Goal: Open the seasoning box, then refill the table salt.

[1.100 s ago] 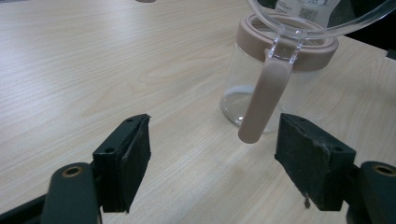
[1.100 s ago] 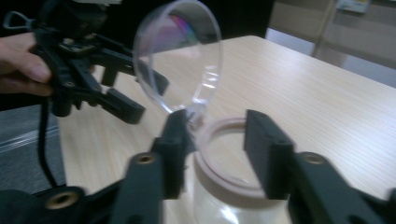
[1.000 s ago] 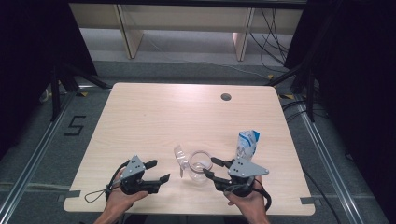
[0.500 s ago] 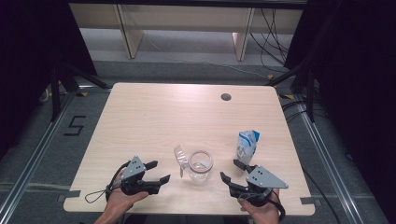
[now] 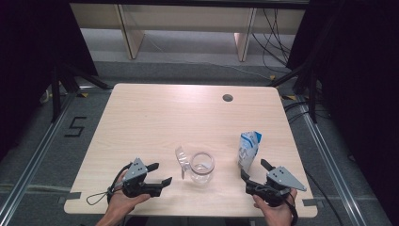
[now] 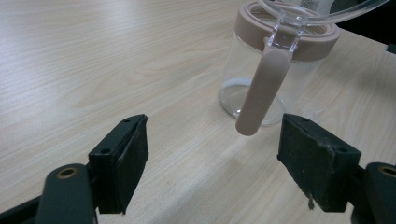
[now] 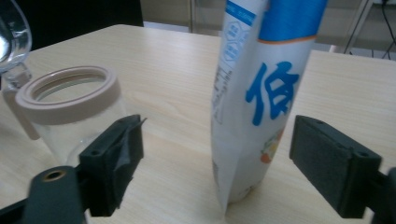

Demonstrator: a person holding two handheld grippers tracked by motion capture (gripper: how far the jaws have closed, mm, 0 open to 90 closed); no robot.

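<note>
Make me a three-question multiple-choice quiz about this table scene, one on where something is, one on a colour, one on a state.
1. Where does the upright white-and-blue pouch stand?
A. left of the clear glass jar
B. right of the clear glass jar
C. on the floor

2. What colour is the jar's rim?
A. beige-pink
B. green
C. black

3. How is the jar's clear lid?
A. shut tight
C. lying beside the round hole in the table
B. flipped open

Answers: 1 B, in the high view the pouch is to the right of the clear glass jar. 2 A, the rim shows beige-pink in the right gripper view. 3 B, the lid tilts up beside the open mouth, hanging from its strap.
</note>
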